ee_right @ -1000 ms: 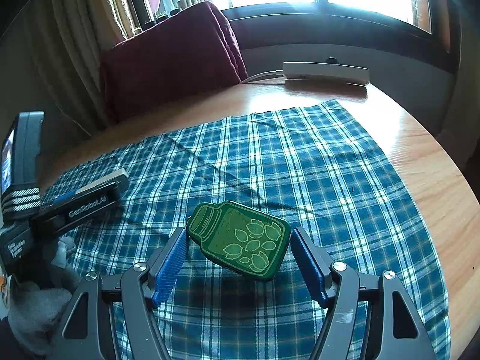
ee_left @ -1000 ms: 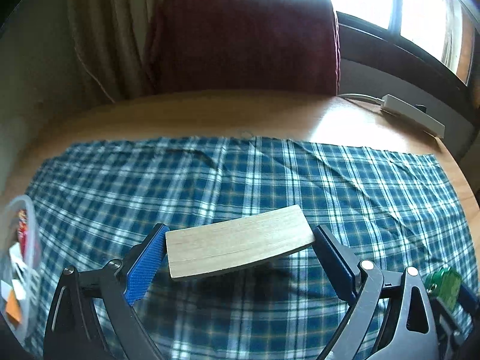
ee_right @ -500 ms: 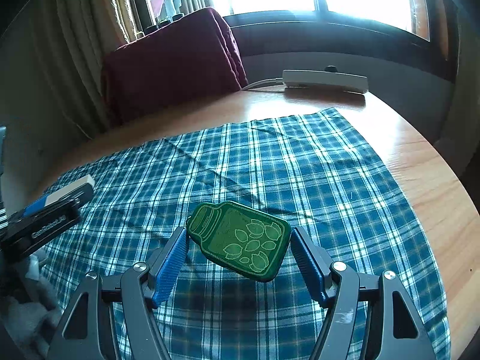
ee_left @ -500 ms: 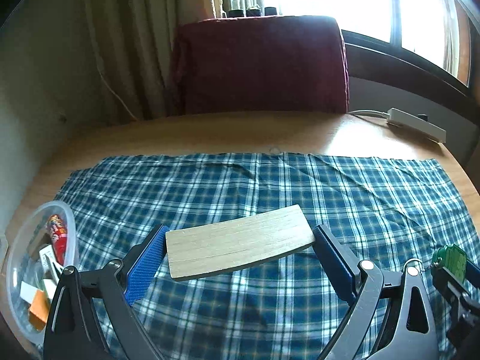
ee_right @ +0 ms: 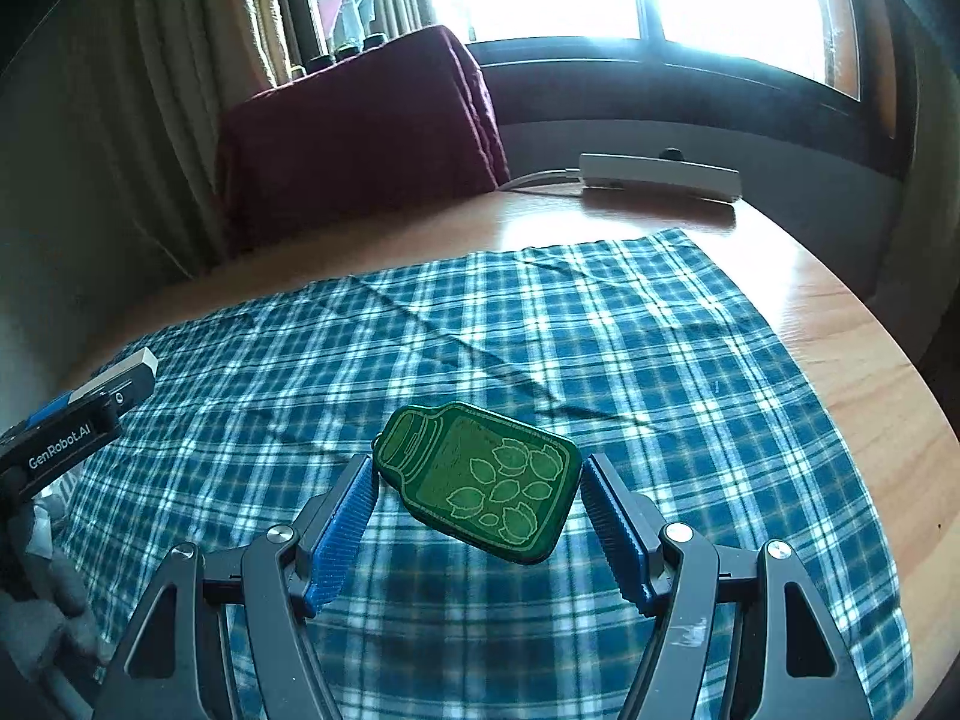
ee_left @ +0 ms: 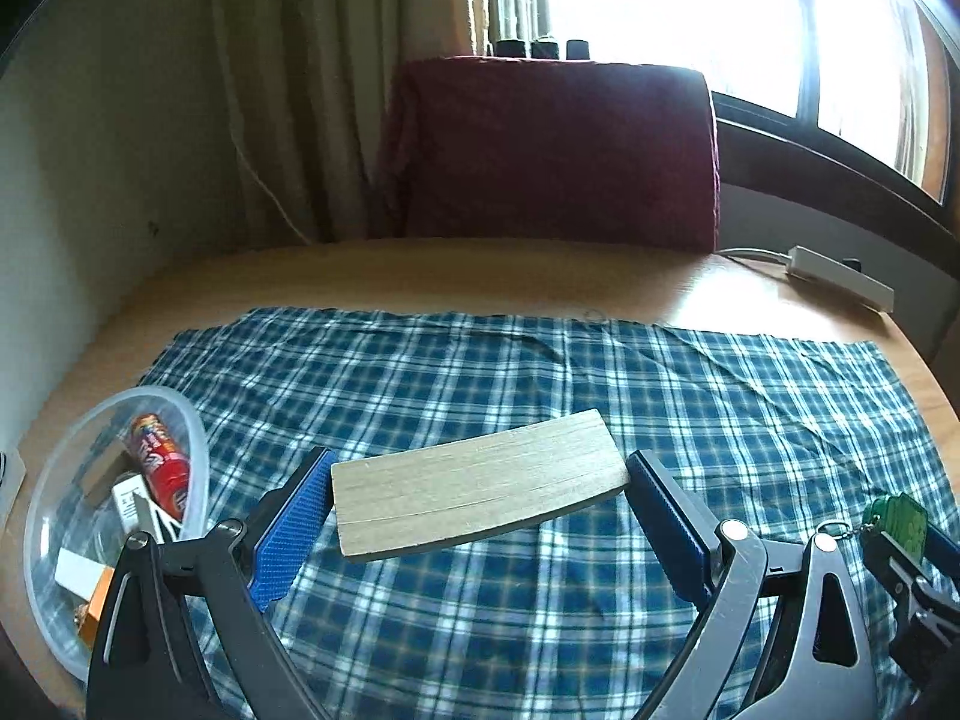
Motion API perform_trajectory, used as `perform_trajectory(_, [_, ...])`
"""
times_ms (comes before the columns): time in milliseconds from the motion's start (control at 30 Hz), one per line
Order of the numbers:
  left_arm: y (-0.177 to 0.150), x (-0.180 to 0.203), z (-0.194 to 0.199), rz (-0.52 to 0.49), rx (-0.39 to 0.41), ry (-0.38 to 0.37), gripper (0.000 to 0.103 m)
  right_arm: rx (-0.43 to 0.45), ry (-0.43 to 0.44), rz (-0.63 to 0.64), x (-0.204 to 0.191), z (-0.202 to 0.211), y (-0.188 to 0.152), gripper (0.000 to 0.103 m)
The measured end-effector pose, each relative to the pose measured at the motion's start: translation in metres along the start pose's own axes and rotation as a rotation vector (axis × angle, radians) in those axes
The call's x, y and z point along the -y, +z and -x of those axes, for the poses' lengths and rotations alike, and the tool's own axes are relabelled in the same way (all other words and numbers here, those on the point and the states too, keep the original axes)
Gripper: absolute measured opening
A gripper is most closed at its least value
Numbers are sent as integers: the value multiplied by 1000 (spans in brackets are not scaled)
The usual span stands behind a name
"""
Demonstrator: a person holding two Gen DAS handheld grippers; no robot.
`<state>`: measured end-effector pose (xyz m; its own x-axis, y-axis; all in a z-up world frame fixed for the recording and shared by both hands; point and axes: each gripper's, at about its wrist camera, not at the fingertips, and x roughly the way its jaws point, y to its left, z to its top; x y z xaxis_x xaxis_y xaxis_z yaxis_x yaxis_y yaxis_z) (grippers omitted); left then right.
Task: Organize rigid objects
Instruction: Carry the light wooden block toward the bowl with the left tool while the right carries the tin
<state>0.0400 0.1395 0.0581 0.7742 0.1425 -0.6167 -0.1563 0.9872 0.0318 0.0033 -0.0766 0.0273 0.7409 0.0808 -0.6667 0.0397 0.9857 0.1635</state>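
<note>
My left gripper [ee_left: 477, 483] is shut on a flat pale wooden board [ee_left: 477, 483], held level above the blue plaid cloth [ee_left: 540, 372]. My right gripper [ee_right: 480, 492] is shut on a green jar-shaped tag with a leaf pattern [ee_right: 480, 492], also lifted over the cloth [ee_right: 540, 330]. The green tag [ee_left: 897, 522] and the right gripper show at the lower right edge of the left wrist view. The left gripper's side [ee_right: 72, 426] shows at the left edge of the right wrist view.
A clear plastic bowl [ee_left: 198, 438] at the table's left edge holds a red can [ee_left: 159, 462] and several small boxes. A maroon chair back [ee_left: 552, 156] stands behind the round wooden table [ee_left: 480, 276]. A white power strip [ee_right: 660, 177] lies at the far right by the window.
The left gripper has risen and pulled back, bringing the plastic bowl more fully into its view. The right gripper has stayed nearly still with the green tag. Both grips are unchanged.
</note>
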Motion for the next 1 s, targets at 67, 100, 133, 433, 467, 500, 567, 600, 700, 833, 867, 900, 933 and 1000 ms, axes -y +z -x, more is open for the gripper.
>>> perform_trajectory(67, [-2, -10, 4, 9, 2, 0, 96, 11, 7, 4, -5, 4, -2, 73])
perform_trajectory(100, [-3, -13, 6, 14, 3, 1, 96, 15, 10, 5, -8, 5, -2, 73])
perform_trajectory(133, [-3, -17, 7, 19, 4, 1, 96, 18, 15, 6, -11, 7, -3, 73])
perform_trajectory(433, [-12, -122, 29, 80, 34, 47, 96, 22, 82, 68, -51, 16, -10, 73])
perform_trajectory(467, [-13, -138, 31, 91, 36, 54, 96, 20, 91, 77, -57, 17, -11, 73])
perform_trajectory(500, [-15, -153, 32, 102, 37, 60, 96, 17, 98, 85, -62, 16, -11, 73])
perform_trajectory(567, [-19, -187, 39, 123, 42, 74, 96, 11, 114, 102, -72, 16, -10, 73])
perform_trajectory(600, [-22, -205, 44, 132, 46, 82, 96, 6, 124, 111, -78, 15, -10, 73])
perform_trajectory(700, [-30, -258, 62, 159, 57, 102, 96, -9, 149, 133, -95, 14, -8, 73])
perform_trajectory(833, [-45, -342, 85, 194, 76, 135, 96, -1, 180, 182, -122, 17, -4, 73])
perform_trajectory(867, [-49, -366, 91, 203, 81, 146, 96, 3, 190, 197, -129, 18, -4, 73])
perform_trajectory(900, [-54, -384, 96, 210, 83, 155, 96, 7, 203, 213, -139, 20, -3, 73])
perform_trajectory(933, [-59, -404, 102, 217, 85, 163, 96, 9, 214, 226, -147, 20, -2, 73])
perform_trajectory(1000, [-69, -447, 112, 235, 85, 178, 96, 8, 236, 247, -161, 22, -3, 73])
